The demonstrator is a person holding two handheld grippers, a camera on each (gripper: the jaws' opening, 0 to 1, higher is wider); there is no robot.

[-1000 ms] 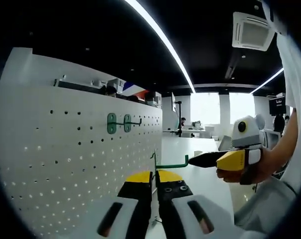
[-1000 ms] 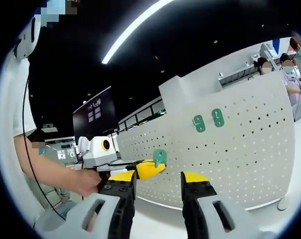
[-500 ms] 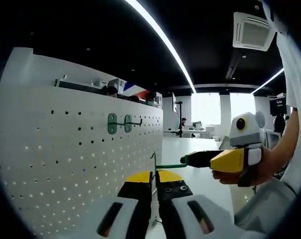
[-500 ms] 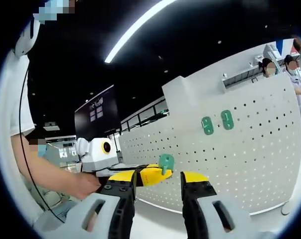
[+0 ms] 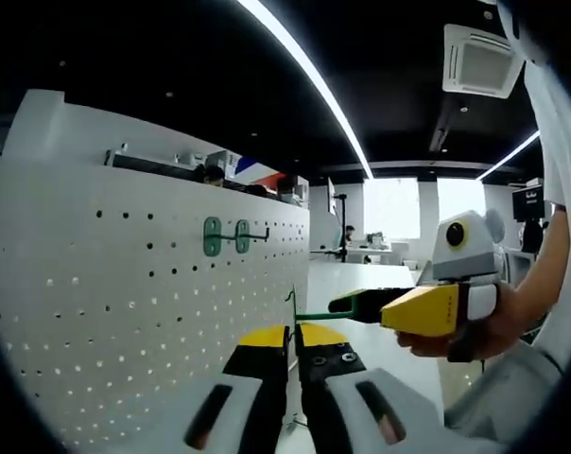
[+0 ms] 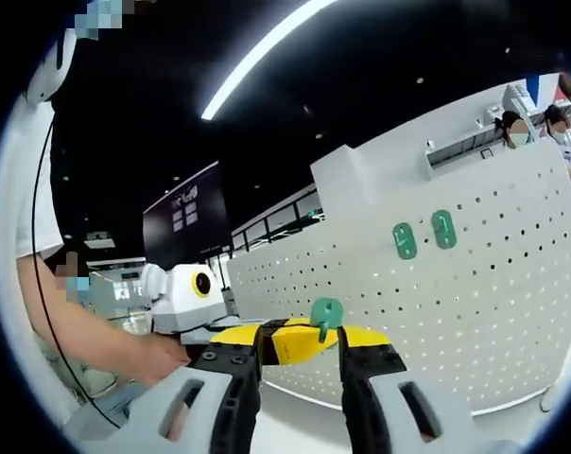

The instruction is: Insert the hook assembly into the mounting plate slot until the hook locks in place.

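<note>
My left gripper (image 5: 293, 333) is shut on a green hook (image 5: 314, 313); its flat plate stands up between the yellow tips and its thin rod points right. My right gripper (image 5: 350, 305) comes in from the right, its dark tips around the rod's free end. In the right gripper view my right gripper (image 6: 300, 339) stands open, with the hook's green plate (image 6: 325, 312) and the left gripper's yellow jaw (image 6: 290, 342) between its fingers. The white perforated mounting plate (image 5: 125, 284) stands upright at the left and carries two mounted green hooks (image 5: 226, 235).
The same perforated board (image 6: 493, 303) with its two green plates (image 6: 423, 235) fills the right of the right gripper view. A hand (image 5: 456, 336) holds the right gripper. A white tabletop (image 5: 361, 284) runs beside the board. People (image 6: 536, 128) stand behind its top edge.
The right gripper has moved left along the hook's rod, so its tips now reach the rod's end. In the right gripper view the hook has come between its jaws. The left gripper stayed.
</note>
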